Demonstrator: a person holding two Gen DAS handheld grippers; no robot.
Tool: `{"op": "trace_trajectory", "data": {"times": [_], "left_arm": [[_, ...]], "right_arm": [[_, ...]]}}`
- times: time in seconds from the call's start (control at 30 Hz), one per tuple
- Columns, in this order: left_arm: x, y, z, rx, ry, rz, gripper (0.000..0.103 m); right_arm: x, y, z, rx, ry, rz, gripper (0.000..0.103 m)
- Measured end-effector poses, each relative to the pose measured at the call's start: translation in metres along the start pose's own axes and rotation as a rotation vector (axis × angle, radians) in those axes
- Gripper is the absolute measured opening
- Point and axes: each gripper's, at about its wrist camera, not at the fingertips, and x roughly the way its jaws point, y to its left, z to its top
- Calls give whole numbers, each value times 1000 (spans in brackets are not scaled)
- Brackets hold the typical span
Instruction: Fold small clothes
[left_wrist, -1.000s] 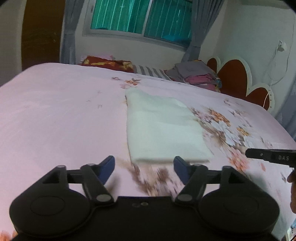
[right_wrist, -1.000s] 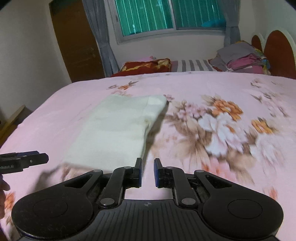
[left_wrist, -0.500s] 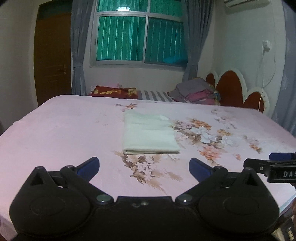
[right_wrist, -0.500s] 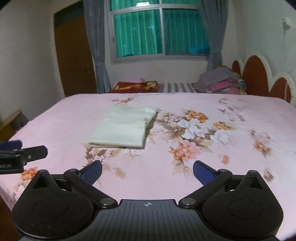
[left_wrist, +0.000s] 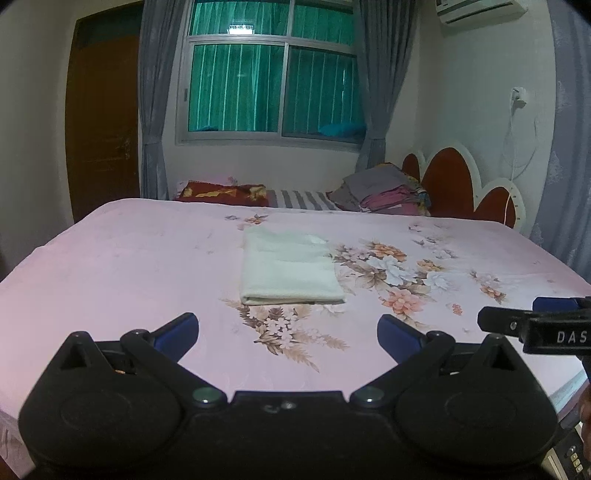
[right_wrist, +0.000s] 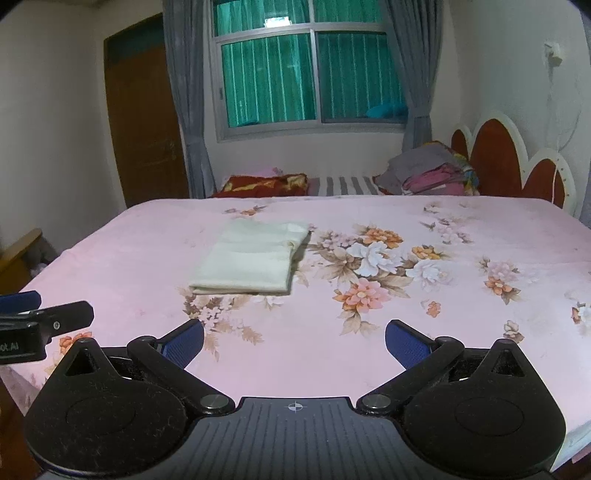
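Note:
A cream garment (left_wrist: 290, 269) lies folded into a flat rectangle on the pink flowered bedspread (left_wrist: 122, 266), well beyond both grippers. My left gripper (left_wrist: 287, 334) hovers over the bed's near edge, open, its blue pads wide apart with nothing between them. My right gripper (right_wrist: 294, 341) is likewise open and empty, and the folded garment (right_wrist: 253, 258) shows ahead to its left. Each gripper's tip shows at the side of the other's view: the right one (left_wrist: 532, 323) and the left one (right_wrist: 40, 317).
A stack of folded clothes (left_wrist: 384, 194) sits at the far right by the red headboard (left_wrist: 454, 184). A red patterned pillow (left_wrist: 223, 192) and a striped one (left_wrist: 303, 199) lie at the far edge. A wooden door (right_wrist: 142, 122) stands left of the window (right_wrist: 310, 77).
Both grippers drew back and up from the garment's near edge toward the bed's front. The right jaws went from nearly shut to wide open; the left jaws widened too. The garment stays flat.

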Motion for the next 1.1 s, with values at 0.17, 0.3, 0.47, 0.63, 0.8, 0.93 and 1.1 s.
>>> {"op": "trace_trajectory", "data": {"times": [0.17,0.3,0.47,0.63,0.8,0.93,1.1], "left_arm": [[0,-1,0,-3,-1,-5,103],[0,-2,0,3,-4,-9,103],[0,-3,0,4,-4,-11,103],[0,-2,0,6,-3,-10,103],[1,-3,0,7,-4,-5,103],[2,1,1,7,-3,-6,103],[2,1,1,10,-7,-7,103]], "right_arm": [[-3,-1,1,2,-6,-5,103],[-5,0,2,0,-7,-7,103],[-5,-1,2,0,-7,-7,103],[-6,-1,2,0,-8,-7,103],[-7,0,3,-2,-7,-7,103],[-9,0,5,-6,-9,-5,103],[-9,-1,6,-7,-10,-6,103]]}}
